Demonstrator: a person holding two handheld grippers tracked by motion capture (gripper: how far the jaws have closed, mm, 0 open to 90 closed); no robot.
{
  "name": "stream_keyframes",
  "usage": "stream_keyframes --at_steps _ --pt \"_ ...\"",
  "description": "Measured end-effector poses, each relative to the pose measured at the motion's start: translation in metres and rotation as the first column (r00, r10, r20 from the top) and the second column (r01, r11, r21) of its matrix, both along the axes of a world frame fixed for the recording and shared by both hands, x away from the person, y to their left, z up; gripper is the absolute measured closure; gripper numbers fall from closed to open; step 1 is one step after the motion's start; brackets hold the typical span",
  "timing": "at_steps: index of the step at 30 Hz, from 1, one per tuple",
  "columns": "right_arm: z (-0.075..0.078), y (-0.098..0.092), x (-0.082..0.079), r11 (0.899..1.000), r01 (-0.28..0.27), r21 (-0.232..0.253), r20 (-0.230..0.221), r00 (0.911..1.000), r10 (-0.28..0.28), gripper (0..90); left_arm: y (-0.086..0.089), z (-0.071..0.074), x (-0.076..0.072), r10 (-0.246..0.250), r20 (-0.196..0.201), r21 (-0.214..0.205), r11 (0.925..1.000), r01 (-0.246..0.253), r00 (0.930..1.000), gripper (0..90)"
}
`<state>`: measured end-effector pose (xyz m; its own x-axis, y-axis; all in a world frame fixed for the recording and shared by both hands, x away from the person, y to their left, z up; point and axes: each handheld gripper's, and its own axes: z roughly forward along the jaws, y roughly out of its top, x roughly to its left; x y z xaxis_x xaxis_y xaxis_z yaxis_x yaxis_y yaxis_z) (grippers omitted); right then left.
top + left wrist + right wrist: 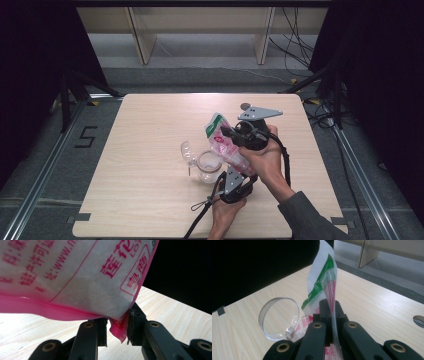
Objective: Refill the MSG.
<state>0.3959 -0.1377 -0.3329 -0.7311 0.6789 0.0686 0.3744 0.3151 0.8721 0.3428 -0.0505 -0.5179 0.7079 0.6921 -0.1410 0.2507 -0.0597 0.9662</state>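
One pale wooden table (150, 200) stands on a grey floor, with light wooden shelving at the far wall. Above its middle-right, beside a clear plastic jar with hinged lid (207, 167), the right gripper (331, 315) is clamped on the white, pink and green plastic pouch (225, 142). The left gripper (117, 326), nearer, pinches the pouch's pink bottom corner.

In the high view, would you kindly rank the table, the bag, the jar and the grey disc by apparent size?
1. table
2. bag
3. jar, lid open
4. grey disc, partly hidden behind the right gripper
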Motion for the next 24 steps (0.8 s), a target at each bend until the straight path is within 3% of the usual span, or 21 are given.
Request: stream_keyframes --at_steps 6,9,10,11,14,17,19,23,24 --pt "-0.002 0.006 0.002 1.0 -0.006 -0.01 0.002 1.0 0.006 90.0 0.002 -0.001 0.001 -0.007 -0.003 -0.007 0.9999 0.007 1.0 73.0" --pt "-0.003 0.008 0.002 1.0 0.006 0.007 -0.009 0.9999 -0.006 90.0 0.003 -0.001 0.002 -0.008 0.0 -0.004 1.0 0.008 1.0 73.1" --pt "-0.002 0.009 0.001 1.0 0.008 0.009 -0.035 0.9994 -0.008 90.0 0.003 -0.001 0.002 -0.006 -0.001 -0.007 1.0 0.006 1.0 73.1" --pt "-0.003 0.009 0.004 1.0 0.002 -0.002 0.011 0.9999 -0.002 90.0 0.003 -0.001 0.002 -0.004 -0.003 -0.011 0.9999 0.004 1.0 73.1" --pt "-0.003 0.012 0.003 1.0 0.004 0.0 -0.029 0.9996 -0.004 90.0 0.002 -0.001 0.002 -0.009 0.0 -0.019 0.9998 0.009 1.0 73.3" --pt "-0.004 0.015 0.004 1.0 -0.004 -0.009 -0.013 0.9999 0.003 90.0 0.002 0.0 0.002 -0.013 0.002 -0.018 0.9997 0.013 0.9999 73.4" --pt "-0.004 0.016 0.003 1.0 0.005 0.002 -0.035 0.9994 -0.005 90.0 0.002 0.0 0.002 -0.013 0.003 -0.014 0.9998 0.013 0.9999 73.4" --pt "-0.004 0.016 0.007 1.0 0.014 -0.018 -0.025 0.9996 -0.014 90.0 0.002 0.0 0.003 -0.019 0.001 -0.011 0.9998 0.019 0.9998 73.5" --pt "-0.004 0.017 0.007 1.0 0.02 -0.012 -0.046 0.9987 -0.021 90.0 0.004 -0.001 0.004 -0.028 0.006 0.012 0.9995 0.028 0.9996 73.5"
